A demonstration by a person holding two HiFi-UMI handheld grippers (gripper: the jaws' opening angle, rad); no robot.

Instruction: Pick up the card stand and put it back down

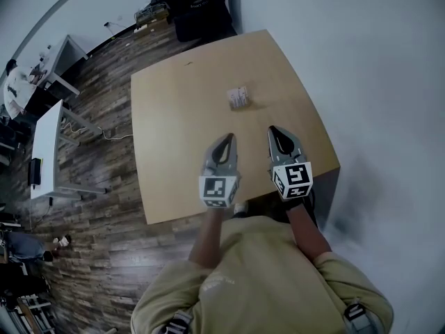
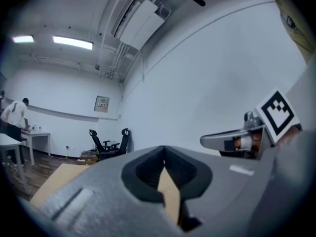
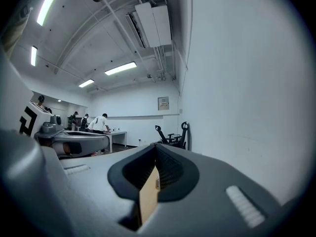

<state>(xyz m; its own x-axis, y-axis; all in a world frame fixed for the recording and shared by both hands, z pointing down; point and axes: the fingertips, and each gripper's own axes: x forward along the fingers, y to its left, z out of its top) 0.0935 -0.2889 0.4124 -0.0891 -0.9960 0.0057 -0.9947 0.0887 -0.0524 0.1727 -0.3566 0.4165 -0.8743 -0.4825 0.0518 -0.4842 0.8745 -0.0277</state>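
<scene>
While the stand (image 1: 238, 97) sits mid-frame on the table (image 1: 174, 131), left gripper (image 1: 227, 139) and right gripper (image 1: 275, 131) hang below, closed, empty: either unstarted or finished.

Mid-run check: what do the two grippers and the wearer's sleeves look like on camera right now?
The left gripper and right gripper match: grey shells tapering to a point, lined inside with dark ribbed pads. Each carries a white cube with black square markers: left cube, right cube. No cables show. The person wears an olive-tan top with short sleeves.
</scene>
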